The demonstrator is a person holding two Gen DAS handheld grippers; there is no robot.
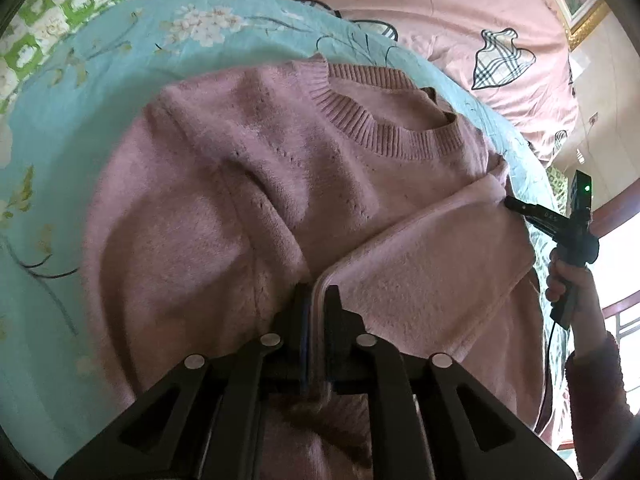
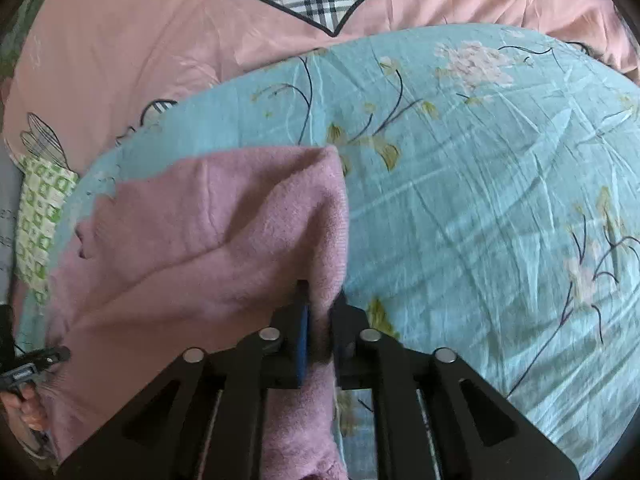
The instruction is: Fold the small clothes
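Observation:
A small pink knit sweater (image 1: 248, 184) lies face up on a teal floral sheet (image 1: 80, 80), its ribbed collar (image 1: 384, 128) toward the far side. Its right part is folded over the chest as a flap (image 1: 424, 264). My left gripper (image 1: 318, 292) is shut on the flap's near edge. My right gripper (image 1: 510, 202) shows at the right of the left wrist view, pinching the flap's far corner. In the right wrist view my right gripper (image 2: 320, 296) is shut on the sweater (image 2: 224, 232), and the left gripper (image 2: 60, 354) shows at the lower left.
A pink quilt (image 1: 400, 4) with plaid patches lies beyond the teal sheet (image 2: 480, 200). A green checked cloth (image 1: 48, 28) sits at the far left. A gold picture frame (image 1: 588, 20) and a bright window (image 1: 620, 264) are on the right.

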